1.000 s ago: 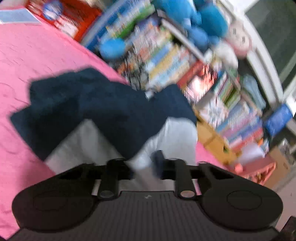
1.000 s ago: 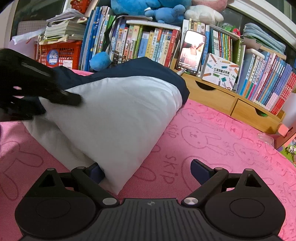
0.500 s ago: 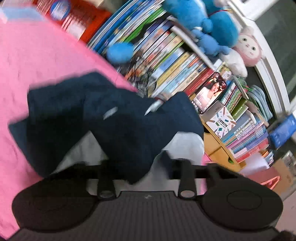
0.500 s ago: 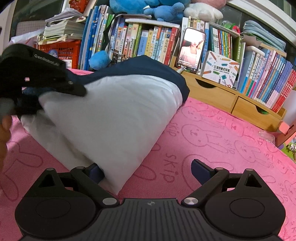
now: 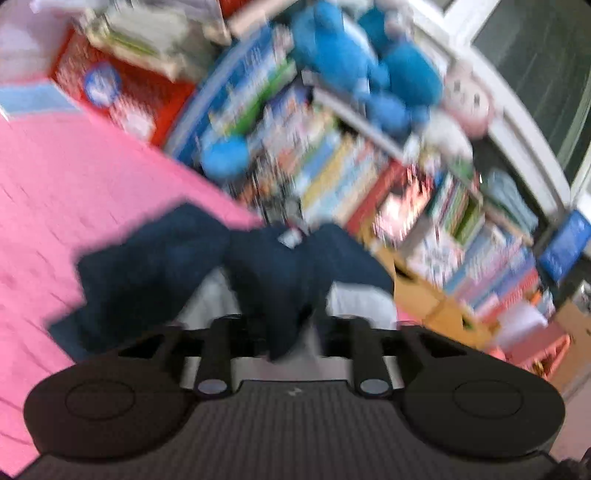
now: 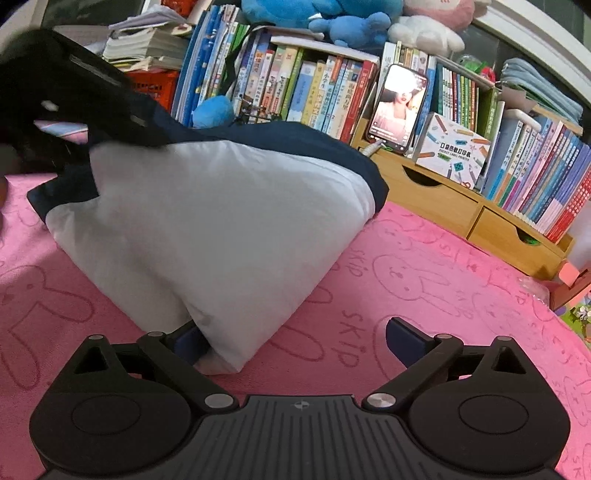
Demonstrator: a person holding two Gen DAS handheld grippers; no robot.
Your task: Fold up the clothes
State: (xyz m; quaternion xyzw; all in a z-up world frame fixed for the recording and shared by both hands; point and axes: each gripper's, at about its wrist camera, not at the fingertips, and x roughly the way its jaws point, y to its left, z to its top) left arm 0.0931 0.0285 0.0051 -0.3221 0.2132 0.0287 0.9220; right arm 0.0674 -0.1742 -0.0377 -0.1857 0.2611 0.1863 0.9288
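The left gripper (image 5: 286, 326) pinches the navy-and-white cotton garment (image 6: 221, 221) (blurred view). The right gripper (image 6: 295, 343) gapes wide; the lifted fold could slump sideways unsupported.

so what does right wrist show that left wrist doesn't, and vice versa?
Right wrist only: the right gripper, open, its left finger tucked under the corner of the white and navy garment; the rabbit print on the pink blanket; a lit phone leaning on the books; the left gripper from outside.

Left wrist only: navy fabric bunched between the left gripper's fingers; badly blurred.

Both: the garment, pink blanket, bookshelf, blue plush toys.
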